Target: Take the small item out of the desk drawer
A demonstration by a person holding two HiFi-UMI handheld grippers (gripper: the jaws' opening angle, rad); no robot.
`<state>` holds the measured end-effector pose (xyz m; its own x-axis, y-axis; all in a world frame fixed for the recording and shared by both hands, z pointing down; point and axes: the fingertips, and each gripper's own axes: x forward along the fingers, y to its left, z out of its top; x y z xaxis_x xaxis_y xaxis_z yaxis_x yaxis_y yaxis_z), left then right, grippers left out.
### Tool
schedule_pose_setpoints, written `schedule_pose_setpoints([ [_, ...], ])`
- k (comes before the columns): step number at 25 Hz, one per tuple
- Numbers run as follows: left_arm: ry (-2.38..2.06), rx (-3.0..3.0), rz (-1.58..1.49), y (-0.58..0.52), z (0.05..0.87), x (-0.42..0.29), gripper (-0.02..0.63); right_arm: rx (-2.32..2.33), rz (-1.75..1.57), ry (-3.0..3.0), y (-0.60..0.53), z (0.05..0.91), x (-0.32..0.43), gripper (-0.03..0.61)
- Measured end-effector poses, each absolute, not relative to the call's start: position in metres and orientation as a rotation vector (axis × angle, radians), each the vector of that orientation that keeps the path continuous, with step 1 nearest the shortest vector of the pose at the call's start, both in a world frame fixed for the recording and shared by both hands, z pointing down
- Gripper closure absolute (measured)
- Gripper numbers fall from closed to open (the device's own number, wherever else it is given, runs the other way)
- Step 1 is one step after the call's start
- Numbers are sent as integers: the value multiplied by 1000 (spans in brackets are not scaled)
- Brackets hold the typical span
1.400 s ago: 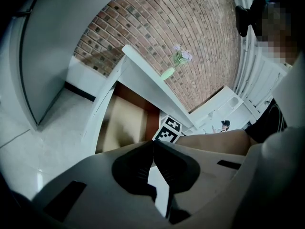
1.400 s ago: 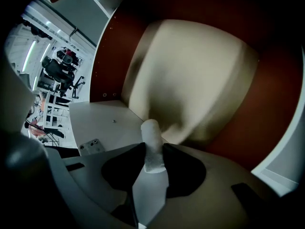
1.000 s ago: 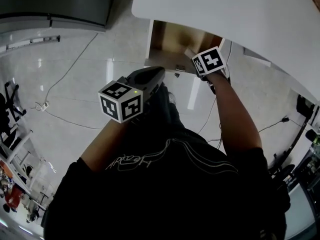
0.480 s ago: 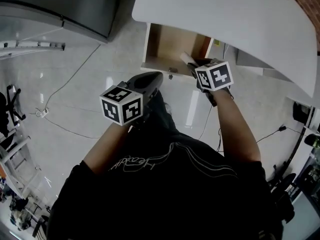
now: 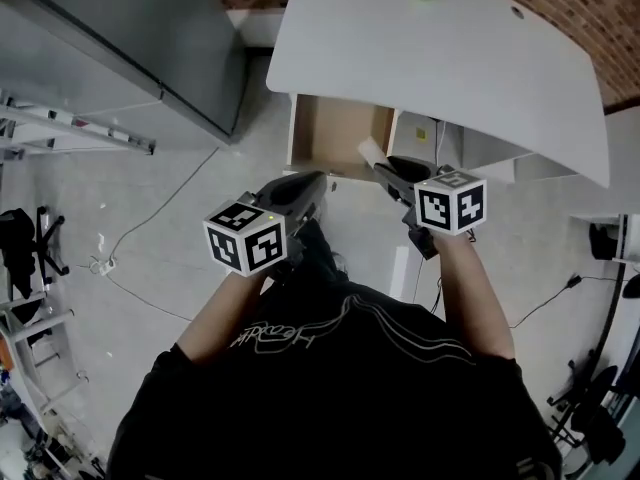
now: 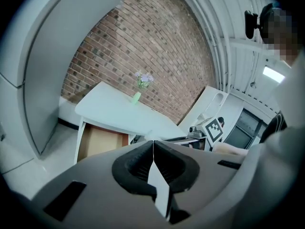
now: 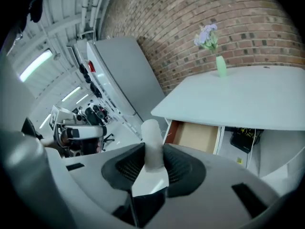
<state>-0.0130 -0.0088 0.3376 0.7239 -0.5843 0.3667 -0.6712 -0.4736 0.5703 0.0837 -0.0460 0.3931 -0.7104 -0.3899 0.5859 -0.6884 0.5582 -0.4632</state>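
Note:
A small white cylinder (image 7: 152,144) sticks up between the pads of my right gripper (image 7: 153,160), which is shut on it. In the head view the same cylinder (image 5: 371,152) is in my right gripper (image 5: 382,172), just in front of the open wooden drawer (image 5: 340,131) under the white desk (image 5: 440,58). The drawer (image 7: 198,135) looks bare inside. My left gripper (image 5: 316,181) hangs beside it at the drawer's front, its jaws pressed together with nothing between them (image 6: 153,149).
A green vase with flowers (image 7: 220,66) stands on the desk top near the brick wall. A tall grey cabinet (image 5: 130,48) stands left of the desk. Cables (image 5: 120,258) and a power strip lie on the tiled floor.
Both grippers have come up and back from the drawer. The right one has carried the white cylinder up out of the drawer opening. More of the desk top shows.

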Motion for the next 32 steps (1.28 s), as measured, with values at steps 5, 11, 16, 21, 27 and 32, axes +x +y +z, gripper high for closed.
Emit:
schedule_pose_setpoints([
  [5,-934,2289,121,11,290,-2,591,867,920,-2547,-20,328,84,442],
  [11,-934,2379,31,33,225,3,591,832,853,-2726,16,252,88,442],
  [16,-917,2473,-9,51,179,17,591,844,734,-2831,38,199,102,442],
  [21,-925,2545,-6,61,148,22,591,795,616,-2936,52,157,93,442],
  [27,-951,2553,-22,56,137,16,591,752,608,-3000,51,140,86,442],
  [32,-945,2561,-13,47,133,19,591,736,616,-3023,48,138,90,442],
])
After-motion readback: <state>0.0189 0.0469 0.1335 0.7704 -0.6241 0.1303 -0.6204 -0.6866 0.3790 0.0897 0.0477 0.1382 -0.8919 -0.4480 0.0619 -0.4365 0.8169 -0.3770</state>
